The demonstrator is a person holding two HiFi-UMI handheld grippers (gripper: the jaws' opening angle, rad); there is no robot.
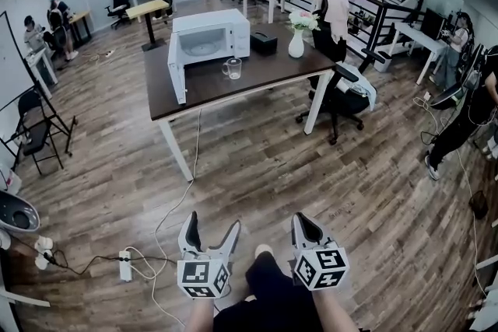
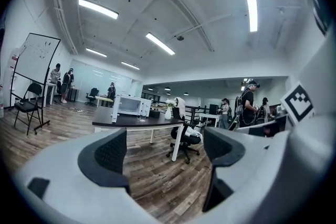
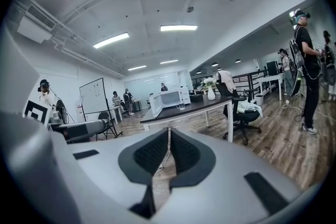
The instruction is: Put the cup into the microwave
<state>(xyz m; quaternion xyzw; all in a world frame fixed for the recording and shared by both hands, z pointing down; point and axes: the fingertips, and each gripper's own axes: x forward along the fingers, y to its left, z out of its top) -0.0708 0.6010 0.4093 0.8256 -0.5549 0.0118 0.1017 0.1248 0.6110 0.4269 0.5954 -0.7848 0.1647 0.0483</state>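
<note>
A clear glass cup (image 1: 232,68) stands on the dark table (image 1: 210,93), just in front of the white microwave (image 1: 208,39), whose door hangs open to the left. Both grippers are low in the head view, over the wooden floor and far from the table. My left gripper (image 1: 212,223) is open with nothing between its jaws. My right gripper (image 1: 303,221) is shut and empty. In the left gripper view the microwave (image 2: 128,105) is small and distant between the spread jaws of the gripper (image 2: 165,157). The right gripper view shows its closed pads (image 3: 169,152) below the microwave (image 3: 170,98) and cup (image 3: 181,106).
A white vase with flowers (image 1: 296,43) and a black box (image 1: 264,43) share the table. A black office chair (image 1: 342,97) stands at its right end. A power strip (image 1: 124,265) and cables lie on the floor at the left. A folding chair (image 1: 35,138) and several people are around the room.
</note>
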